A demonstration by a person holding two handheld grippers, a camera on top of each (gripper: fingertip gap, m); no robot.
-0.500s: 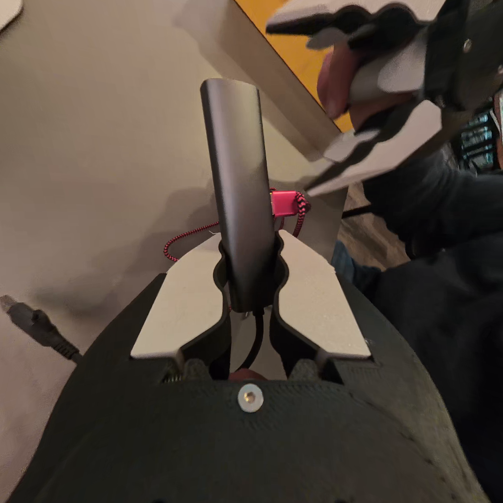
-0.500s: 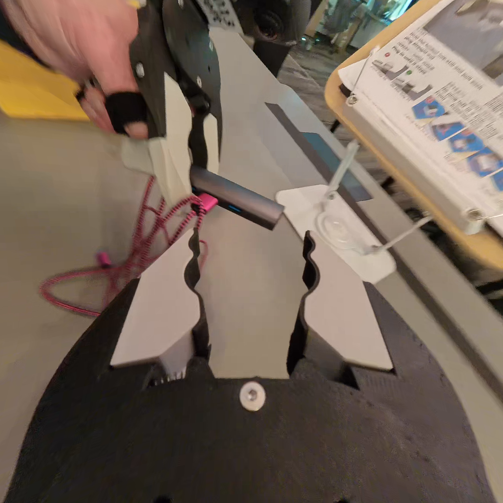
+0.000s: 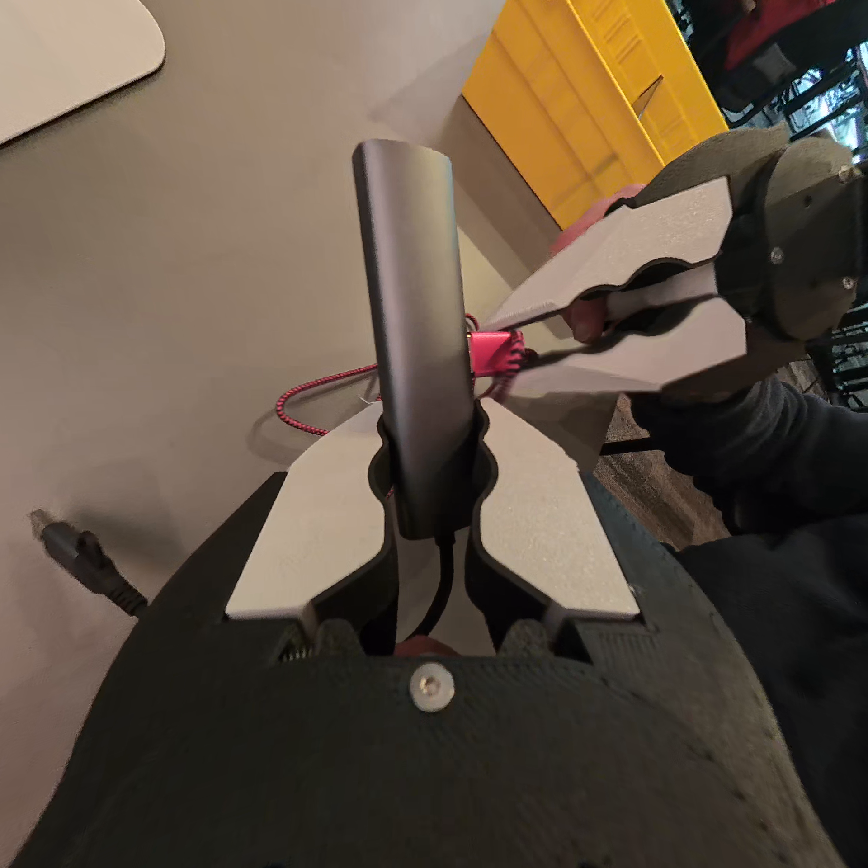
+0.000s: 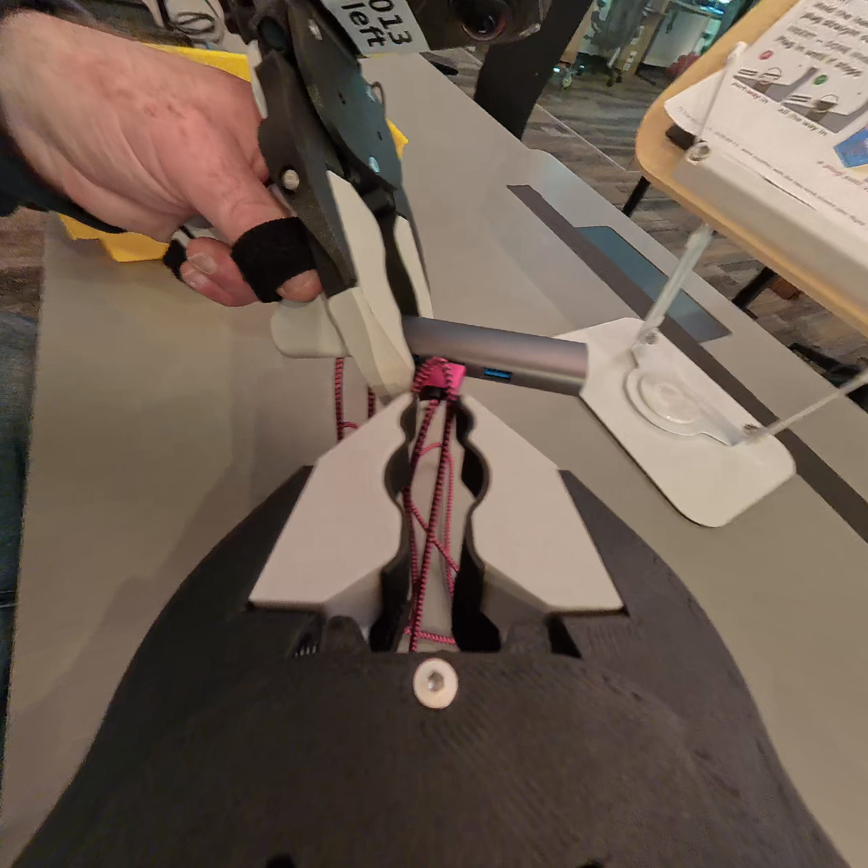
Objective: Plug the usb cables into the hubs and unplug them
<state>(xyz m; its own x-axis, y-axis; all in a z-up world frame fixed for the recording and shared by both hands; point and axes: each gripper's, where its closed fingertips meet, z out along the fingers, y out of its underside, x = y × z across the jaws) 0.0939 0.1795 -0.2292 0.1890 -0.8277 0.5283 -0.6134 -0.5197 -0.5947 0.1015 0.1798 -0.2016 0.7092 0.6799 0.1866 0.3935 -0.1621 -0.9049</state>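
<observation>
In my left wrist view, at about 8 o'clock, I see a dark plug (image 3: 80,559) with its black cable lying on the grey table (image 3: 188,263); the right wrist view does not show it. At 11 o'clock there is a corner of a white base plate (image 3: 61,61). In the centre my left gripper (image 3: 430,422) is closed on the lower end of the grey USB hub (image 3: 413,319), which stands up toward 12 o'clock between the fingers. A black cable (image 3: 441,592) leaves the bottom of the hub. On the hub's right side, at about 2 o'clock from the claw, a pink USB plug (image 3: 491,352) sits in a port, and its pink braided cable (image 3: 310,399) loops on the table behind. My right gripper (image 3: 505,357) comes in from 3 o'clock with its fingertips above and below this plug, and a yellow bin (image 3: 587,108) is at 1 o'clock. Only the right wrist view shows a hand (image 4: 136,155) holding the left gripper (image 4: 399,366), a blue port (image 4: 498,374) on the hub (image 4: 498,347), and a stand with printed sheets (image 4: 789,117) at 2 o'clock. There the right gripper (image 4: 434,404) is nearly closed around the pink plug (image 4: 439,375) at 12 o'clock, but I cannot tell if the fingers press it.
</observation>
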